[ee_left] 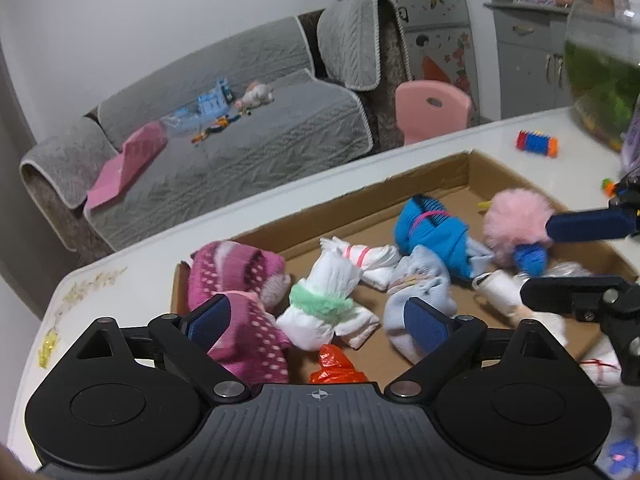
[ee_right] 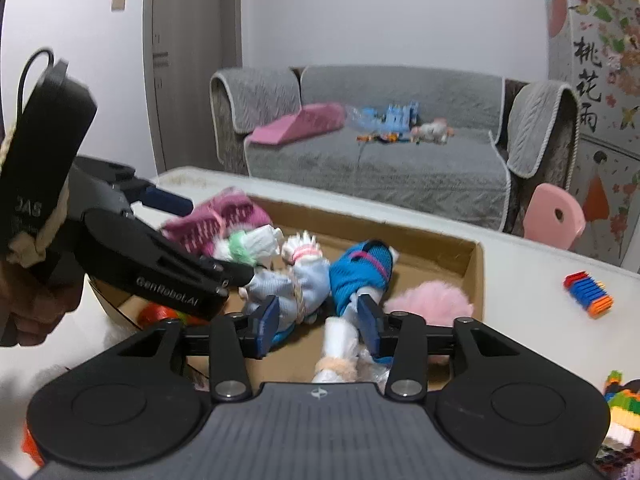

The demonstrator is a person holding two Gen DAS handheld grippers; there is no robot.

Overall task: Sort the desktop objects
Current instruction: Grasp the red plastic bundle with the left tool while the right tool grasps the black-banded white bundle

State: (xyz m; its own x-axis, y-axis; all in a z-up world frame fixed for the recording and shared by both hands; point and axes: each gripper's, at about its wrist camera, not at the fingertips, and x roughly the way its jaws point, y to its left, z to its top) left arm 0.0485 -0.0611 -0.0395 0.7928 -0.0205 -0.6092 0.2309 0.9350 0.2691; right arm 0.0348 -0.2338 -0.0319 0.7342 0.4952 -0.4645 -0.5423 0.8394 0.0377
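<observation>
A living room with a grey quilted sofa point(ee_right: 372, 148) against a pale wall forms the background. In front of it stands a white table point(ee_left: 132, 264) carrying a shallow cardboard box point(ee_left: 472, 172) filled with small rolled bundles of socks and cloth.

The left gripper point(ee_left: 316, 320) hangs over the near edge of the box with its jaws spread wide and nothing pressed between the blue pads. Directly ahead of it, between the two fingers, lies a white bundle with a green band point(ee_left: 324, 300). A magenta sock roll with white dots point(ee_left: 240, 300) sits just beside its left finger, partly behind it, and a pale blue sock bundle point(ee_left: 420, 292) sits against its right finger. An orange plastic scrap point(ee_left: 334, 366) lies just below the gap, close to the gripper body. Farther ahead is a white bundle tied with a pink band point(ee_left: 360, 258), and ahead to the right a bright blue roll with a pink band point(ee_left: 428, 232).

The right gripper point(ee_right: 318, 326) is over the right part of the box, jaws partly open. A white roll with a peach band point(ee_right: 338, 352) lies in the gap just below the pads; whether the pads touch it cannot be told. A fluffy pink pompom point(ee_right: 428, 300) rests just to the right of its right finger. Farther right on the bare table lies a toy of red, blue and orange blocks point(ee_right: 588, 294).

A hand point(ee_right: 28, 304) holding the left gripper's black handle shows at the far left of the right wrist view.
</observation>
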